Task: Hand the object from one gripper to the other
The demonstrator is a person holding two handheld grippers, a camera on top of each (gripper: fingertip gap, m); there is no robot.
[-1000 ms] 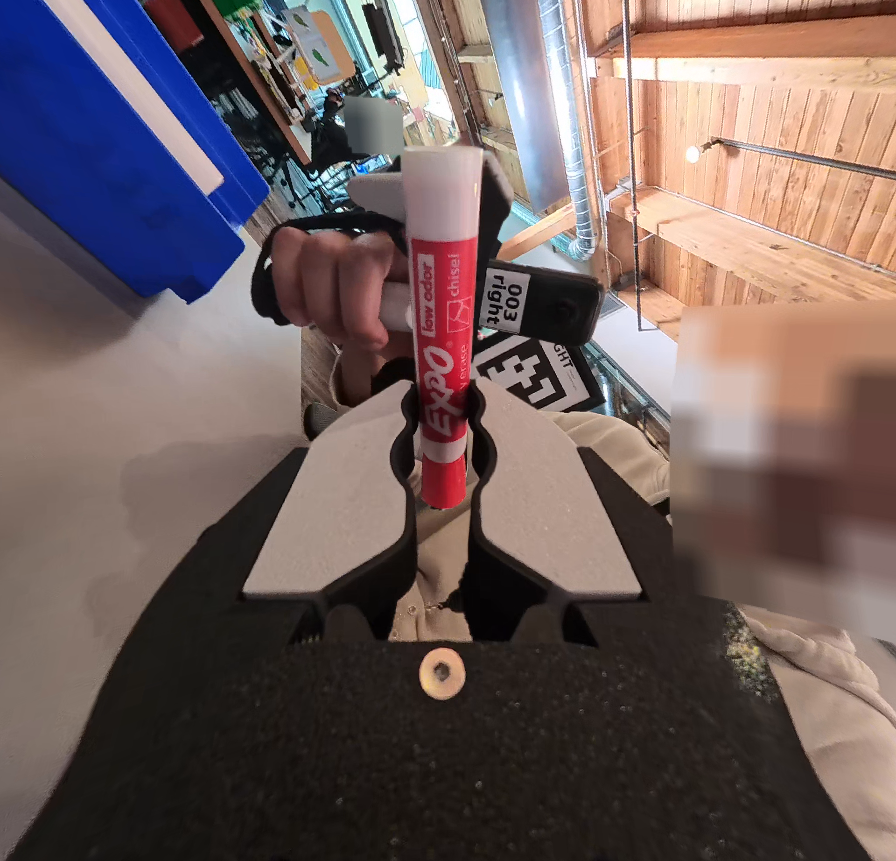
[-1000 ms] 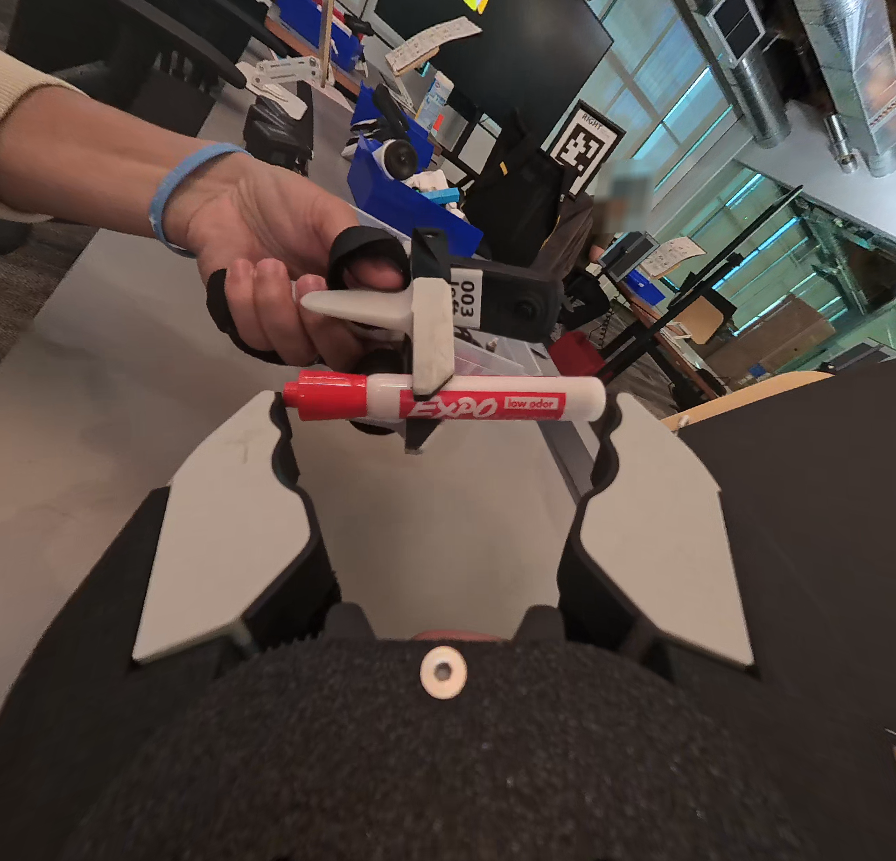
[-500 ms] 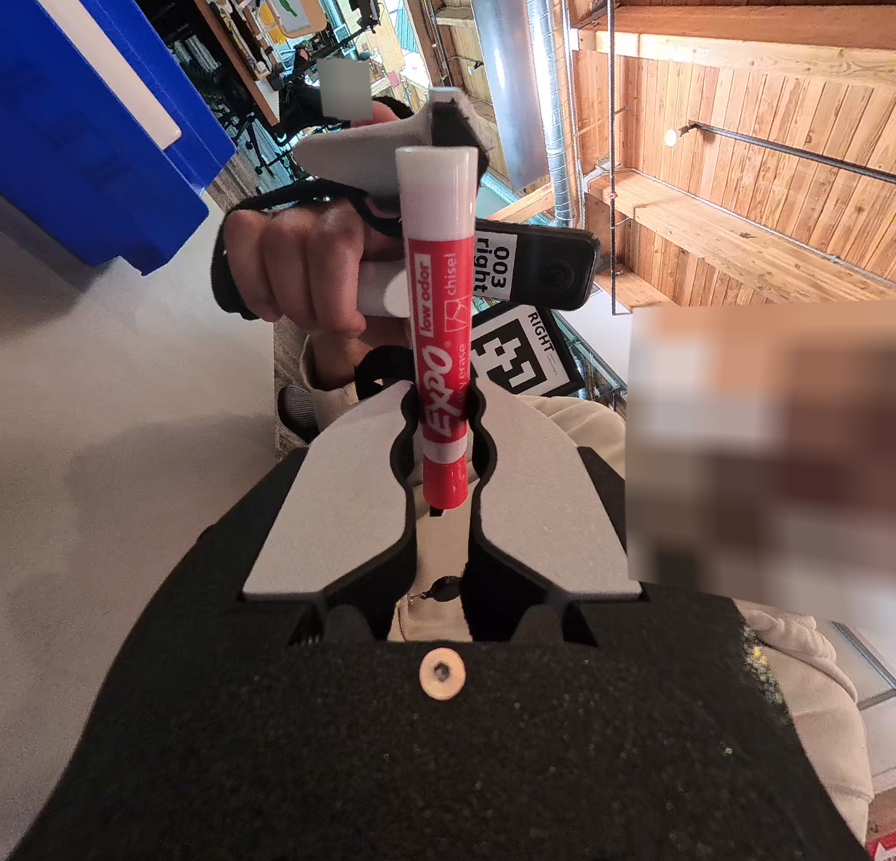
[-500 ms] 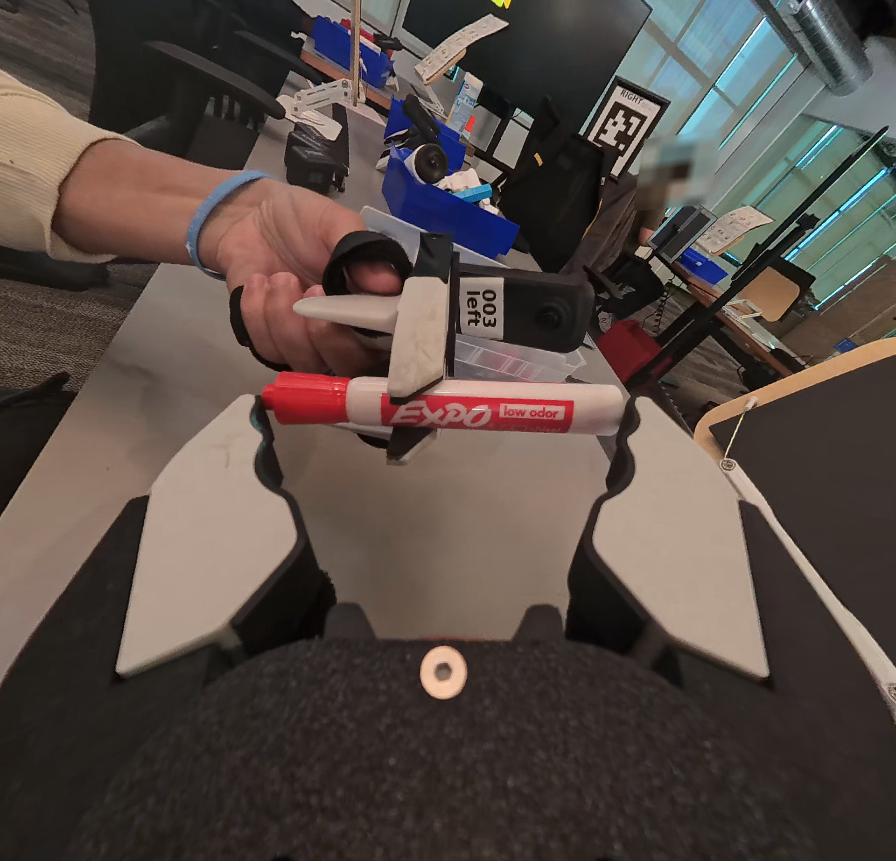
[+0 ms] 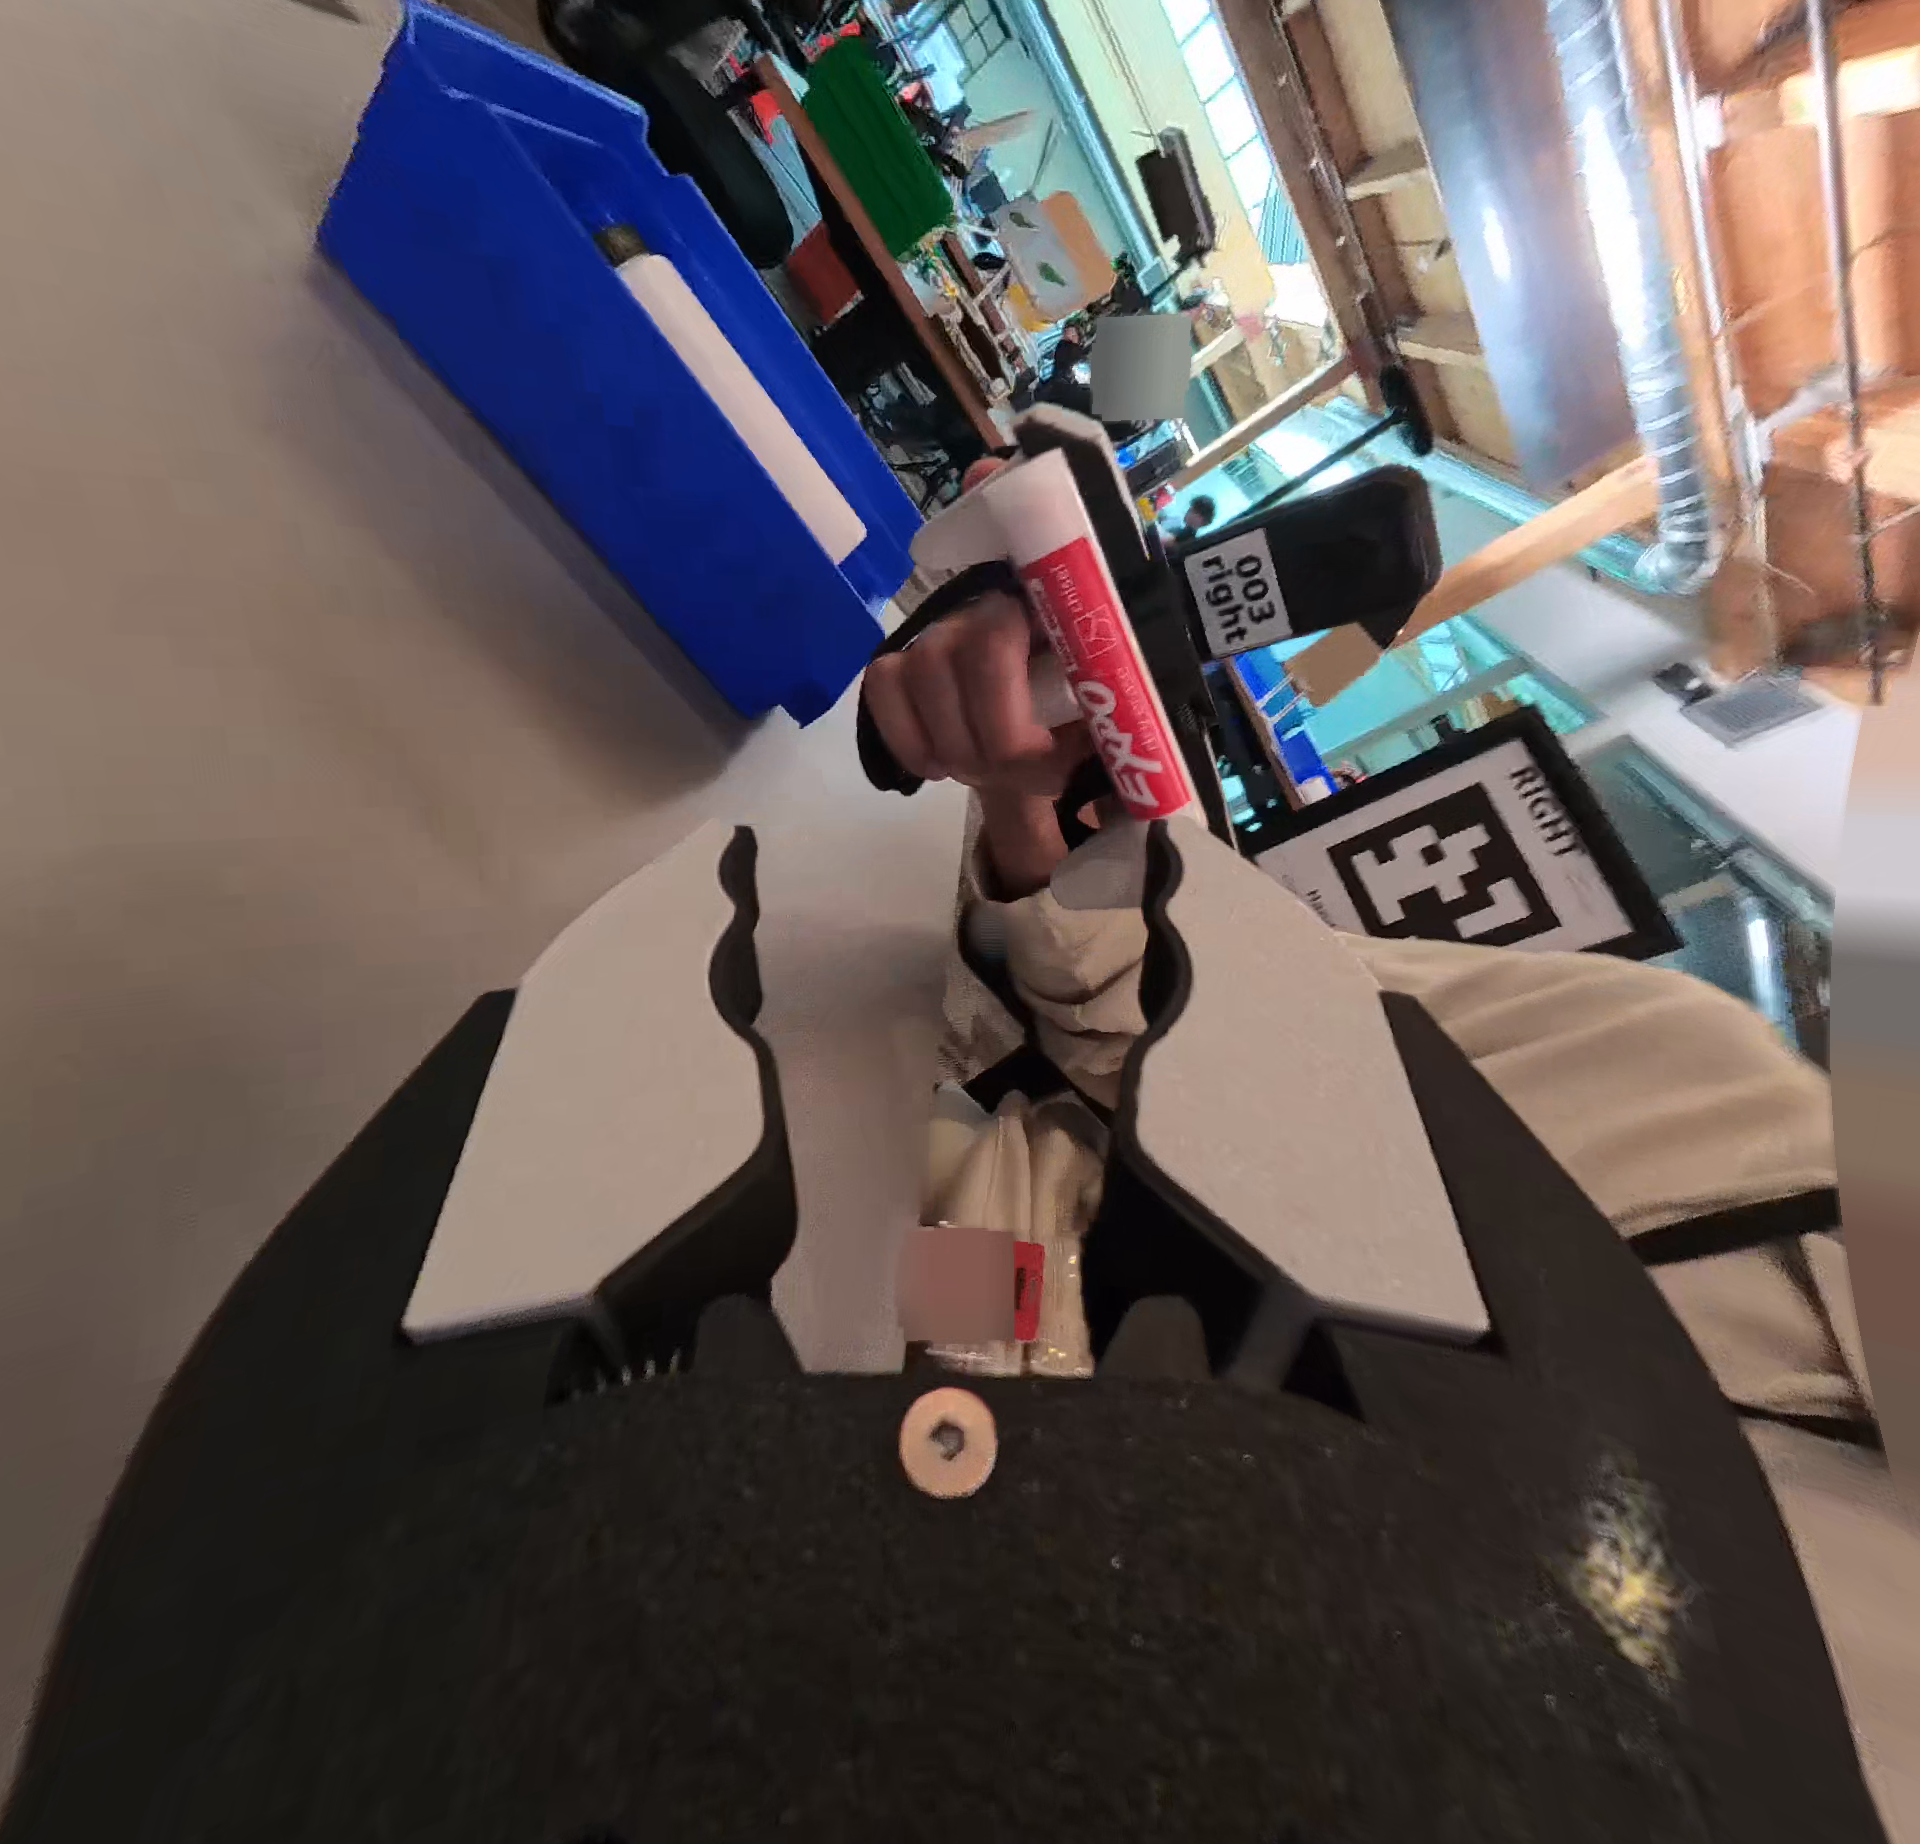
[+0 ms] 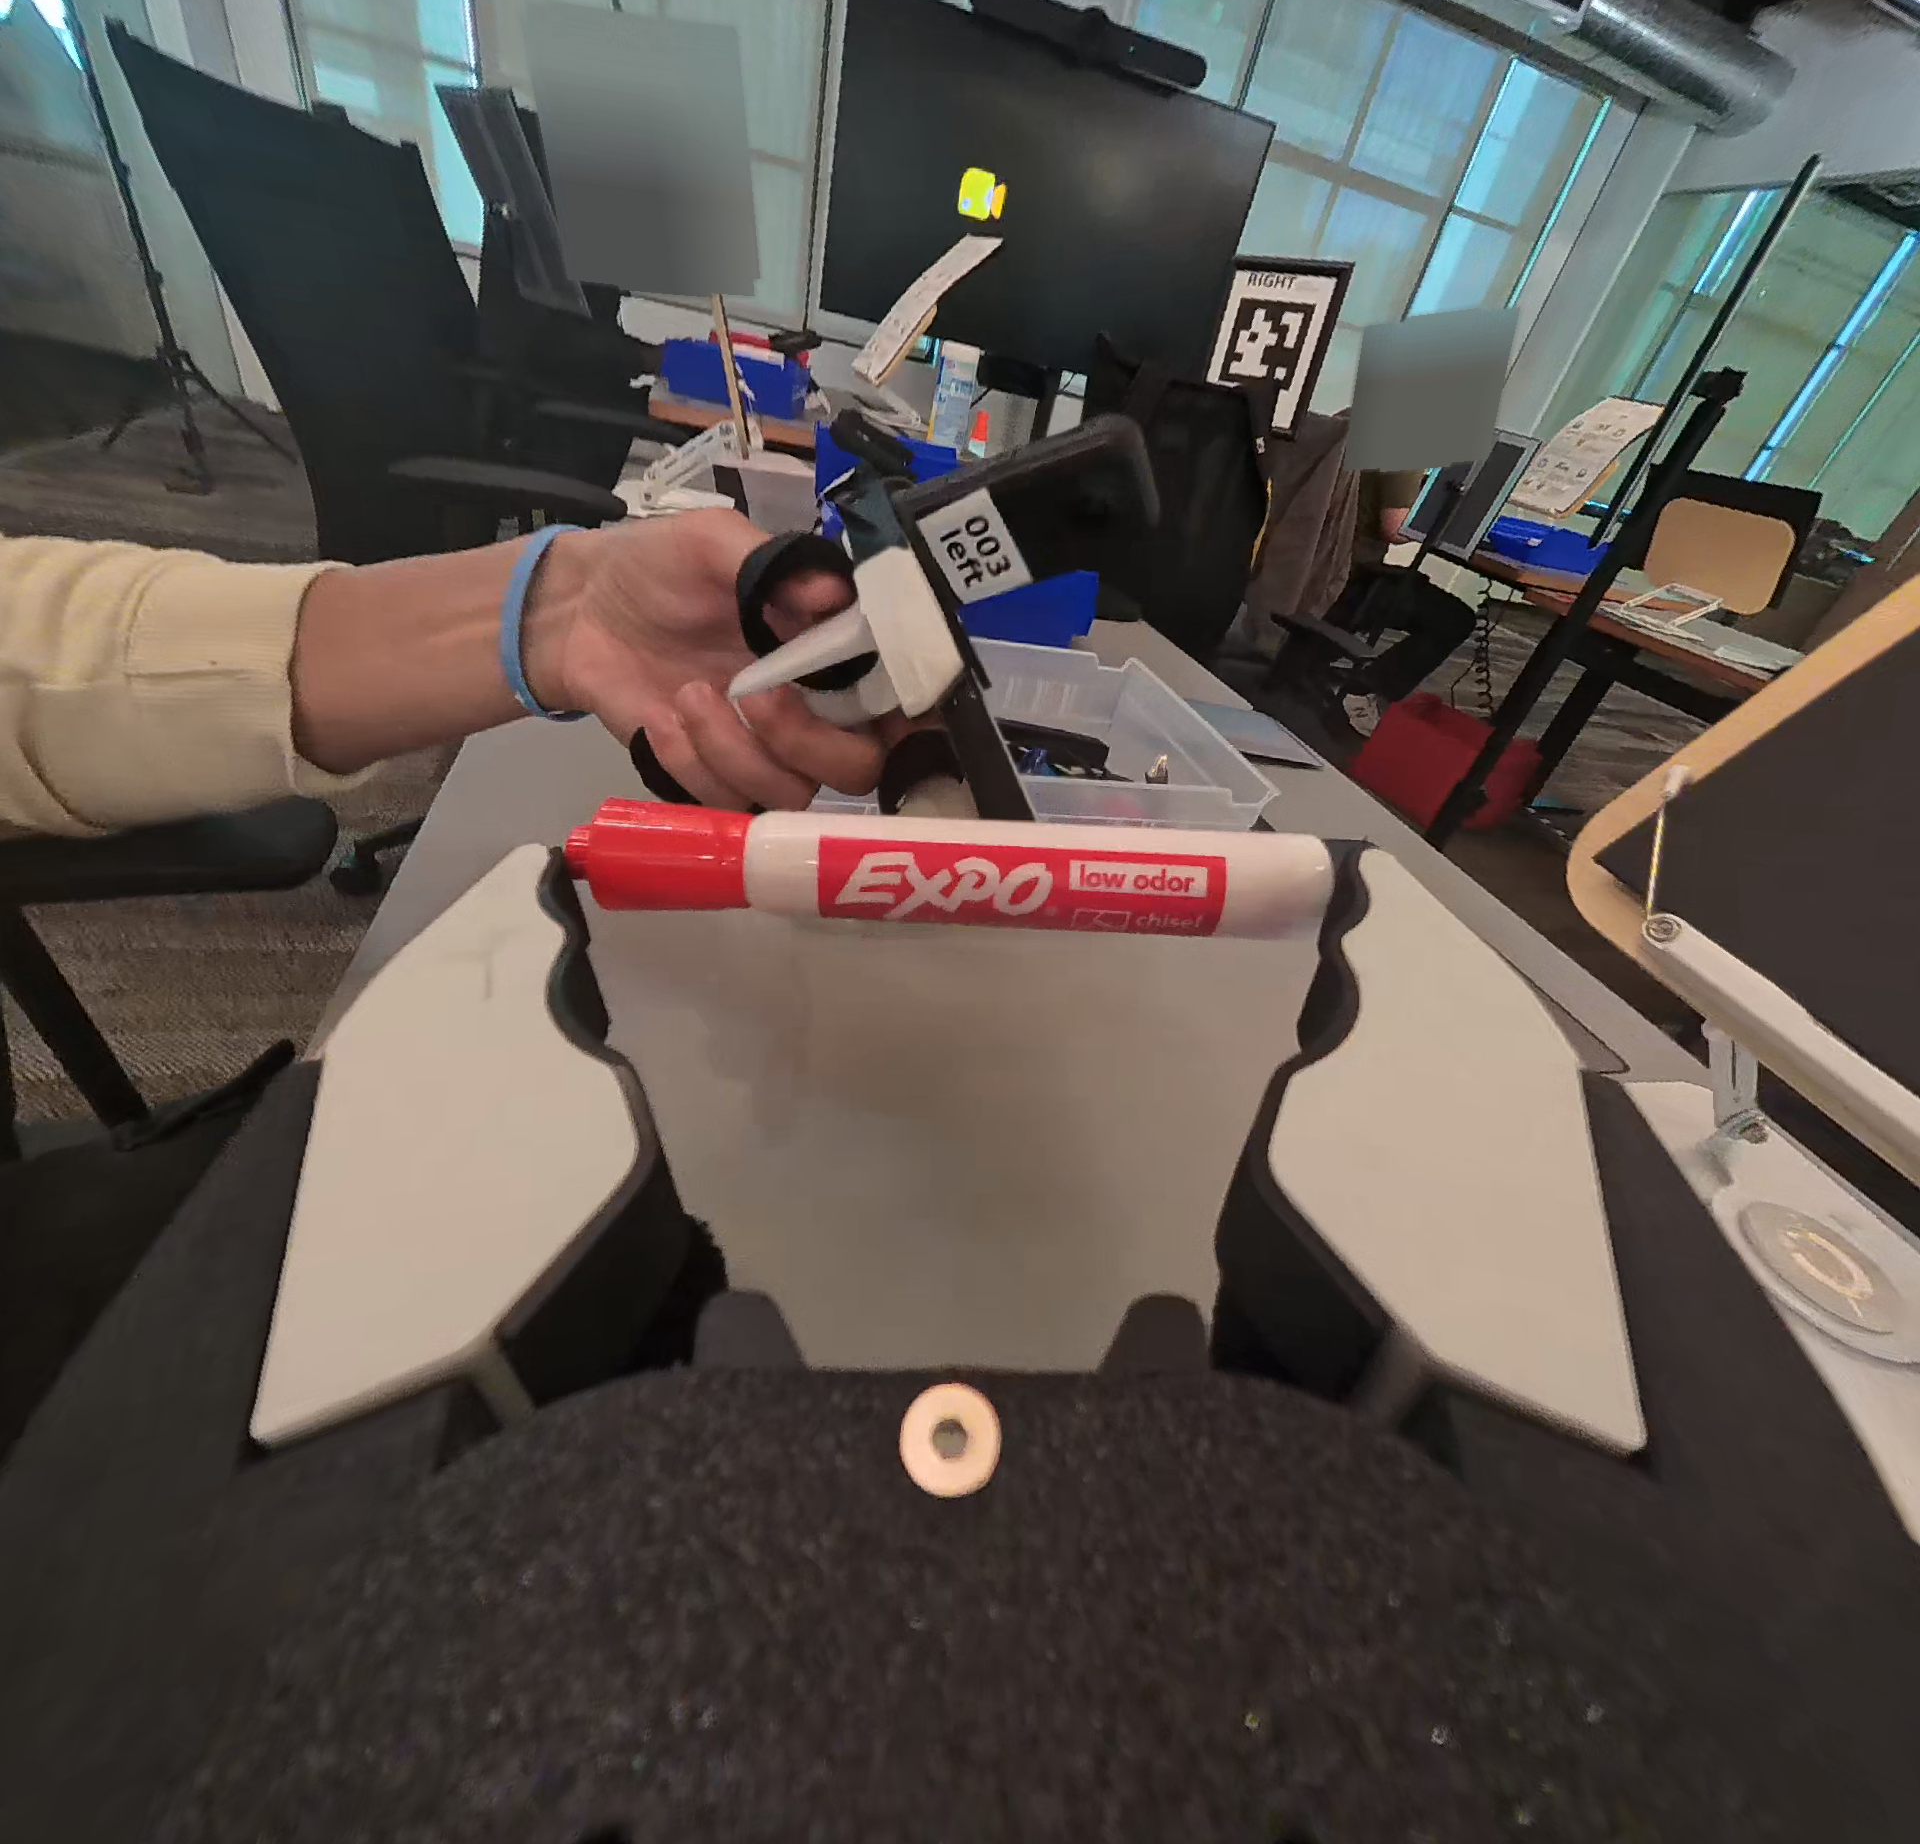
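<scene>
A red-and-white marker point(image 6: 987, 885) lies crosswise between the fingertips of my right gripper point(image 6: 951, 869), red cap against the left finger, white end against the right one. The right gripper is clamped on its two ends, above the grey table point(image 6: 935, 1119). My left gripper point(image 5: 948, 849) is open and empty. In the right wrist view the left gripper point(image 6: 904, 641) is held in a hand just behind the marker, apart from it. In the left wrist view the marker point(image 5: 1091, 672) shows tilted in the right gripper point(image 5: 1101, 589), just beyond my right fingertip.
A blue bin point(image 5: 582, 371) stands on the table to the left. A clear plastic tray point(image 6: 1122, 745) with small items sits behind the left gripper. A wood-edged black board point(image 6: 1766, 859) stands at the right; a chair point(image 6: 156, 849) at the left.
My left gripper has opened, let go of the marker and drawn back. My right gripper has closed on the marker's two ends and now holds it alone.
</scene>
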